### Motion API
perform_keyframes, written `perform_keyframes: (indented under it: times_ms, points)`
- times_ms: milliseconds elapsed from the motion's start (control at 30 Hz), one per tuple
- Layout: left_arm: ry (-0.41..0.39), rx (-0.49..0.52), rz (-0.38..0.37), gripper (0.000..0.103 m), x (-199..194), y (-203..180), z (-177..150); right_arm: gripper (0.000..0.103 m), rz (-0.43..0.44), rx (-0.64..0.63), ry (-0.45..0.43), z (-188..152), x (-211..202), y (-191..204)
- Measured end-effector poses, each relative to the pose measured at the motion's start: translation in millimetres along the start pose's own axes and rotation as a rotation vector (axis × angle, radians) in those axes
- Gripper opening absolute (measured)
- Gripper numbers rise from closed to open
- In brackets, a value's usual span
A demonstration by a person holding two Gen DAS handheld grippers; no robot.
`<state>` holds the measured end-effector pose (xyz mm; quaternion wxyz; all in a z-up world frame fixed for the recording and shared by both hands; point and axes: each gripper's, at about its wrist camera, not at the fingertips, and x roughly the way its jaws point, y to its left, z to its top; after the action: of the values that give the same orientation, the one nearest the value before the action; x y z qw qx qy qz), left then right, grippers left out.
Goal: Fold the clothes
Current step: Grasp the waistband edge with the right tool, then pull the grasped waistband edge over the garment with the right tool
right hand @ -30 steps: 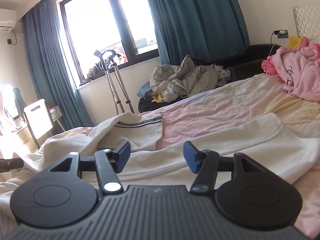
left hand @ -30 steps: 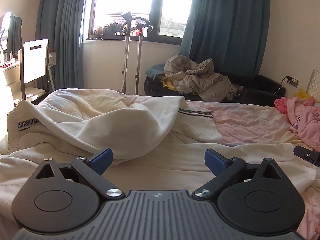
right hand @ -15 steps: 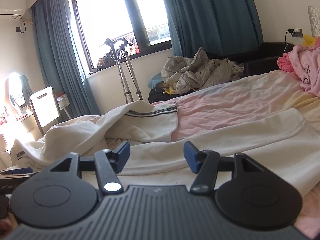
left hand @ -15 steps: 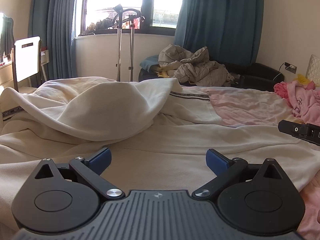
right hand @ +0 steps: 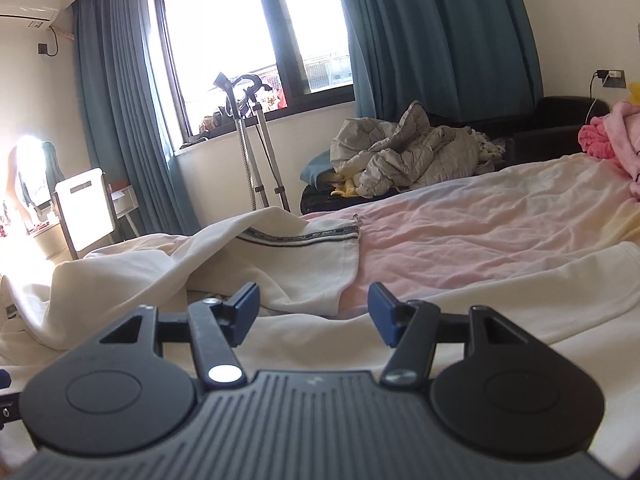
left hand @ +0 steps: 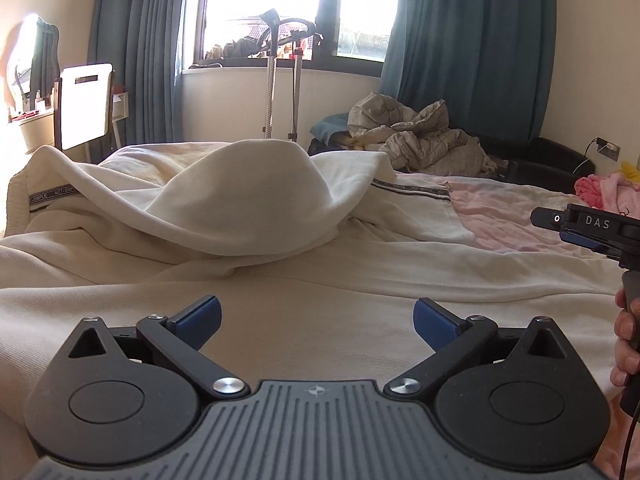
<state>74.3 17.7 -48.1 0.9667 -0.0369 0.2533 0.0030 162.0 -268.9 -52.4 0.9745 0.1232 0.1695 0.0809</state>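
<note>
A cream garment [left hand: 248, 200] of soft, ribbed knit is spread over the bed [left hand: 500, 216], which is covered by a crinkled pink sheet. In the left wrist view a folded-over panel of the garment is raised into a smooth, rounded hump at the far centre, while a flat ribbed stretch lies near, directly under the claw. A woven band is seen along the garment's hem at the far left; the words "NOT-SIMPLE" can be read on it. A second printed band runs along the hem at the right of the hump, but its lettering cannot be read.

The left gripper [left hand: 316, 316] is held wide open above the flat cream cloth, its blue-padded fingers [left hand: 198, 314] well apart and nothing between them. Whether the pads touch the cloth cannot be told.

At the right edge of the same view the right gripper [left hand: 588, 228] is seen from the side, marked "DAS" in pale letters on its black body, with the right hand [left hand: 626, 344] closed round its handle.

In the right wrist view the right gripper [right hand: 314, 312] is likewise open, though less widely, with nothing gripped. The garment [right hand: 280, 264] lies just beyond and below its fingers, the banded hem at the far centre and a long cream section running off to the near right.

A rumpled grey quilt [right hand: 404, 156] is heaped on a dark sofa at the far side, below teal curtains [right hand: 432, 36].
</note>
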Motion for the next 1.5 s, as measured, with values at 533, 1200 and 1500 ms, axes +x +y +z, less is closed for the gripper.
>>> perform_keyframes:
  times_ms: [533, 1200, 1500]
  points:
    - [0.101, 0.024, -0.014, 0.102, 39.7, -9.5, -26.5, 0.072, 0.077, 0.112, 0.162, 9.3, 139.8, -24.0]
    - [0.048, -0.015, 0.055, 0.103, 52.7, -11.2, -28.6, 0.025, 0.047, 0.241, 0.168, -5.5, 170.4, -35.4]
    - [0.021, -0.051, 0.066, 0.103, 50.2, -8.1, -24.1, 0.023, -0.103, 0.321, -0.008, 38.2, 118.2, -72.8]
